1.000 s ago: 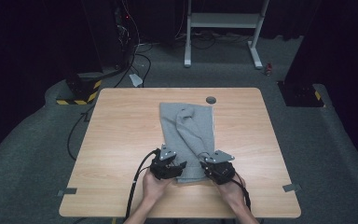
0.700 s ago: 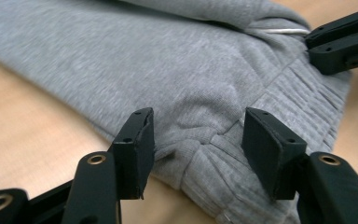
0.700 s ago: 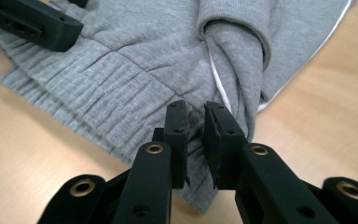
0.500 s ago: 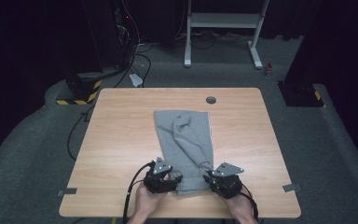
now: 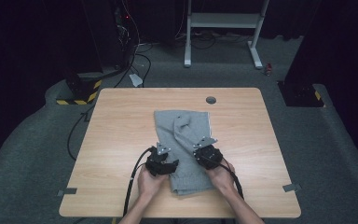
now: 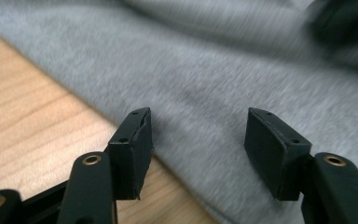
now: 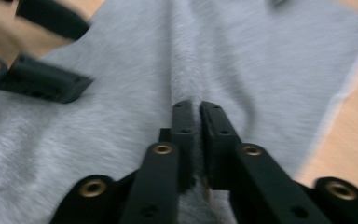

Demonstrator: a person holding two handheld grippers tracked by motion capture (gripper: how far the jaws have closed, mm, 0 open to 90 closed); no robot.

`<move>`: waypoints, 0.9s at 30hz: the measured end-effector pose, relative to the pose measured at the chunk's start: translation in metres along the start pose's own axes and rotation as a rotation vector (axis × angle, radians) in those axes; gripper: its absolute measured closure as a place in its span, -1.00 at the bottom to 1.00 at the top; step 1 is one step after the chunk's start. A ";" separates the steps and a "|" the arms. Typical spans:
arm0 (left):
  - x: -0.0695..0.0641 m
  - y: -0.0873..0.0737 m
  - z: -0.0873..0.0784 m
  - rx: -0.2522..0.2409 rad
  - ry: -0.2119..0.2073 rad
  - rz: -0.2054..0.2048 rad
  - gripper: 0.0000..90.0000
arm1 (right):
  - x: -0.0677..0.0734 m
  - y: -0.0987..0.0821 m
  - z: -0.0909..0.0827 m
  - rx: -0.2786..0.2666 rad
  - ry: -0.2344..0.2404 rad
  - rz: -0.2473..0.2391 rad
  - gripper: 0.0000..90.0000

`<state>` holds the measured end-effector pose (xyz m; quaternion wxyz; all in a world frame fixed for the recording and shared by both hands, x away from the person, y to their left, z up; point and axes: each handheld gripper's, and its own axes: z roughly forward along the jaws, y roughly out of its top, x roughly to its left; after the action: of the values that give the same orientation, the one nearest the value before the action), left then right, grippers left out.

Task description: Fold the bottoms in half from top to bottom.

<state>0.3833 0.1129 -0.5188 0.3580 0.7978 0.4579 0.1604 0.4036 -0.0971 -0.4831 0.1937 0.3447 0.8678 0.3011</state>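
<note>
right gripper (image 7: 199, 108) on grey cloth (image 7: 135, 84)

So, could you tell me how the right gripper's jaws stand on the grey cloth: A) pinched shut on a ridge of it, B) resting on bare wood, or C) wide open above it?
A: the right gripper has its jaws closed on a raised fold of the grey cloth.
</note>
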 end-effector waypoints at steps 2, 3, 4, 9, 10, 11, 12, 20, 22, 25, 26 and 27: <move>0.000 -0.002 0.000 -0.011 0.004 0.001 -0.08 | -0.010 -0.004 -0.010 -0.035 -0.030 0.025 0.91; 0.000 -0.002 0.000 -0.011 0.007 0.012 -0.08 | -0.017 -0.007 -0.014 -0.050 -0.046 0.047 0.91; 0.000 -0.002 0.000 -0.012 0.011 0.019 -0.08 | -0.025 -0.011 -0.017 -0.054 -0.056 0.077 0.91; -0.002 -0.003 0.002 -0.026 0.015 0.023 -0.09 | -0.053 -0.040 -0.004 0.044 -0.074 0.175 0.74; -0.002 -0.003 0.002 -0.028 0.017 0.023 -0.09 | -0.053 -0.043 -0.007 0.034 -0.088 0.192 0.61; -0.002 -0.003 0.002 -0.028 0.018 0.024 -0.09 | -0.052 -0.043 -0.011 0.025 -0.101 0.197 0.53; -0.002 -0.002 0.002 -0.027 0.018 0.024 -0.09 | -0.050 -0.042 -0.016 0.001 -0.113 0.187 0.48; -0.003 -0.005 0.000 -0.024 0.013 0.027 -0.07 | -0.013 -0.037 -0.014 -0.011 -0.043 0.039 0.54; -0.004 -0.009 -0.005 -0.023 0.008 0.038 -0.06 | -0.008 -0.044 -0.008 0.023 -0.023 0.034 0.58; -0.011 -0.020 -0.018 -0.004 -0.018 0.050 -0.06 | 0.001 -0.054 -0.017 0.012 0.015 0.034 0.59; -0.012 -0.023 -0.021 0.001 -0.025 0.057 -0.06 | 0.007 -0.059 -0.023 0.016 0.033 0.027 0.58; -0.015 -0.027 -0.026 0.008 -0.038 0.062 -0.06 | 0.012 -0.061 -0.026 0.012 0.036 0.012 0.58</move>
<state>0.3439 0.1200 -0.5188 0.3584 0.8158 0.4268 0.1543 0.3520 -0.1346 -0.5057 0.1739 0.3458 0.8708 0.3031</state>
